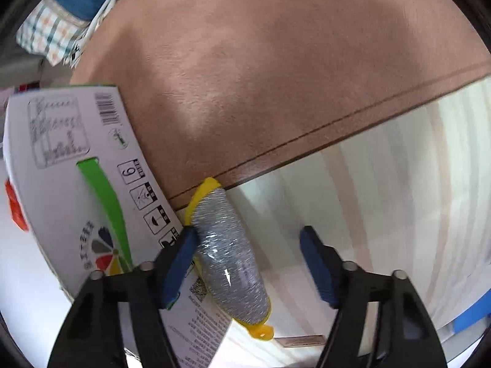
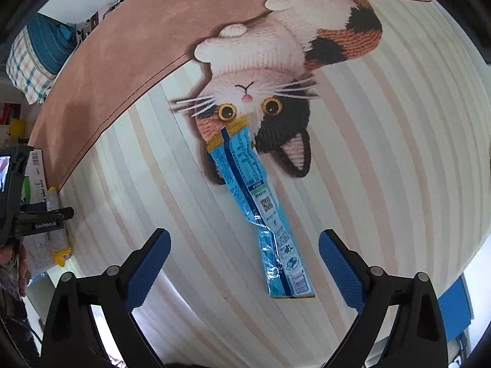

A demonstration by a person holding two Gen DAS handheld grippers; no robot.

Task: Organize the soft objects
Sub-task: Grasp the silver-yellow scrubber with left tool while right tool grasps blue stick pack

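Left wrist view: left gripper [image 1: 248, 260], jaws spread, is bracketing grey sponge roll [image 1: 228, 256] beside carton [image 1: 70, 165] (ungrasped).
Right gripper [image 2: 244, 268]: hovering agape; blue sachet [image 2: 260, 211] lying at 12 o'clock.
Progress: seemingly nothing sorted.

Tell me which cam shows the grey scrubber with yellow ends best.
Left wrist. The scrubber fills the centre, lying against the white box, between the open left gripper fingers. Right wrist shows it only small at the left edge, partly hidden behind the left gripper.
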